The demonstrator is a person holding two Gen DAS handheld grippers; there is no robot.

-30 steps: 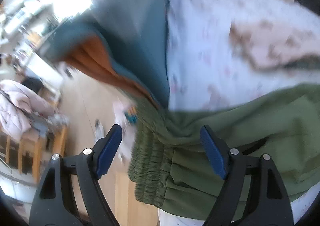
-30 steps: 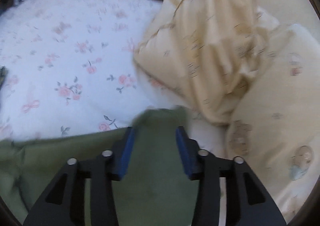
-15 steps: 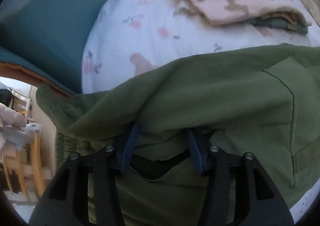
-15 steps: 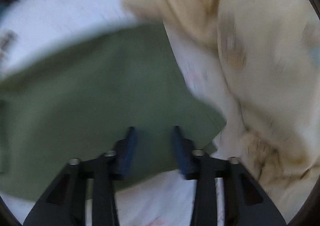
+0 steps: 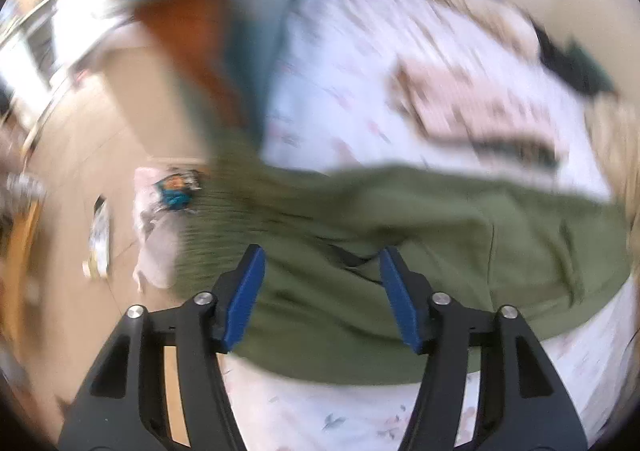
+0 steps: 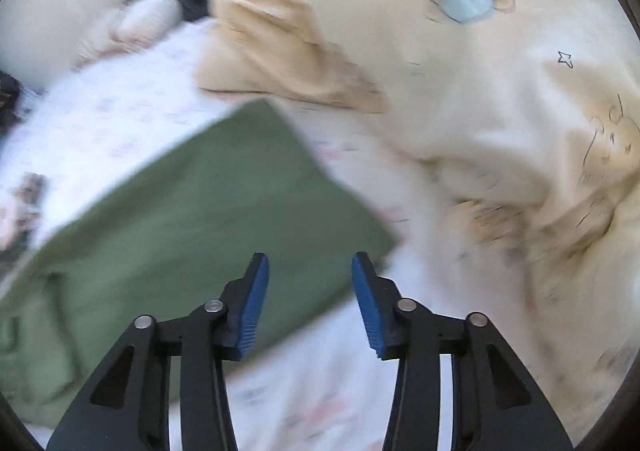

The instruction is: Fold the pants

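Both tools spread, holding nothing: left tool [image 5: 322, 293], right tool [image 6: 310, 301] above olive-green cotton pants [image 5: 420, 243] on floral white bed sheet [image 5: 360, 63]; regrip leg hem at 12 o'clock, fold toward waistband, keep edges aligned

Left tongs [image 5: 322, 297], right tongs [image 6: 310, 303]: black frames, blue ribbed pads, silver screws.

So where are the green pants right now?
The green pants lie on the floral bedsheet, spread ahead of the open left tool. In the right wrist view their far end lies lower left, beside the cream blanket.
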